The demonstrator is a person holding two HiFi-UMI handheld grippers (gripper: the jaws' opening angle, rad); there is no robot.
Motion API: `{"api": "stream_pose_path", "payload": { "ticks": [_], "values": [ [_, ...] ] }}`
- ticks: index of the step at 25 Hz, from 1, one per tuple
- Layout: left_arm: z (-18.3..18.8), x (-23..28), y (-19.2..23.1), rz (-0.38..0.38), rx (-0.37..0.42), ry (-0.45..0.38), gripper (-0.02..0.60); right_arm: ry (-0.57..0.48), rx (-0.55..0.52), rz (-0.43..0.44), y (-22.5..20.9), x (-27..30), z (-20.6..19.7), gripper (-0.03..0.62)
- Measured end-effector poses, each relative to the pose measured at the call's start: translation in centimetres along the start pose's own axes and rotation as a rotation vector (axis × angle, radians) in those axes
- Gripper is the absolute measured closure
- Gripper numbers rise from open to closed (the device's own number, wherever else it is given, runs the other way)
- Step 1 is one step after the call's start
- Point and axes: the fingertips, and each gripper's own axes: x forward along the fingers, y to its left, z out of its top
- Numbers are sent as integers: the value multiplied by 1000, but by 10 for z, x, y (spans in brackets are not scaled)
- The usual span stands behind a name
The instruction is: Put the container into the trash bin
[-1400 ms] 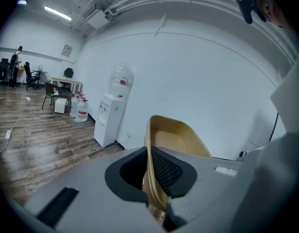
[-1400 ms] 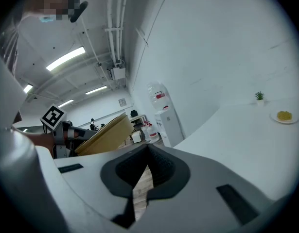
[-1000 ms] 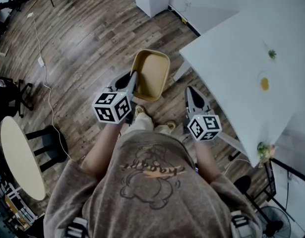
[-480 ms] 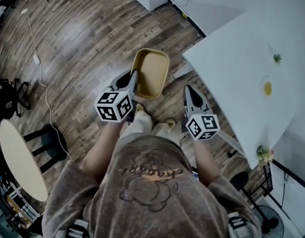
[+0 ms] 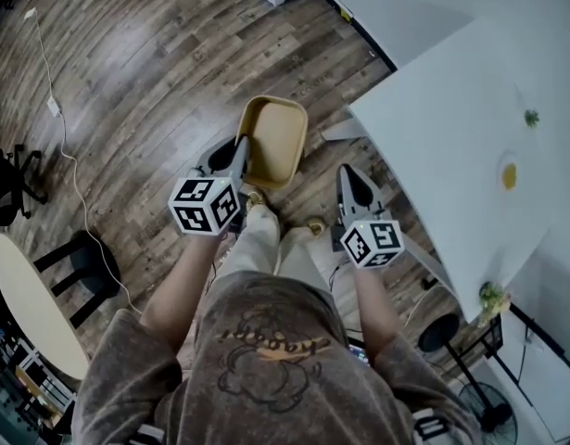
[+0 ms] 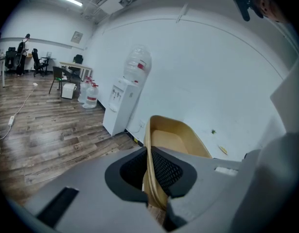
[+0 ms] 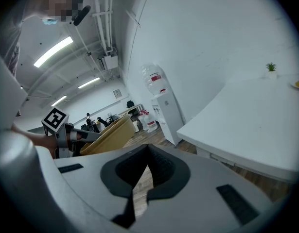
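Note:
A tan, empty, rounded-rectangle container (image 5: pixel 277 139) hangs over the wooden floor in front of the person's legs. My left gripper (image 5: pixel 240 150) is shut on its left rim, and in the left gripper view the rim (image 6: pixel 154 178) is pinched between the dark pads, with the container (image 6: pixel 178 137) reaching forward. My right gripper (image 5: pixel 348 176) is to the right of the container, apart from it, shut with nothing between its jaws (image 7: pixel 148 148). The right gripper view shows the container (image 7: pixel 109 136) at the left. No trash bin is in view.
A white table (image 5: pixel 451 146) with small food scraps stands at the right, its corner close to my right gripper. A water dispenser (image 6: pixel 121 109) stands by the white wall. A round table (image 5: pixel 25 295), a black stool (image 5: pixel 85 260) and a floor cable (image 5: pixel 55 108) are at the left.
Both grippers have sunk a little toward the person's legs, and the container has come down with the left one. The grip on its rim is unchanged.

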Motion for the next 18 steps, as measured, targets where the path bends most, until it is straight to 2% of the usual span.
{"api": "stream_pose_path", "payload": {
  "ticks": [11,18],
  "values": [
    [-45,70,55,4,-23,45,563,40,10,-5,-28,69,-57,592],
    [-90,116,86,3,-22,71,563,77,5,7,-50,102,-111,592]
  ]
}}
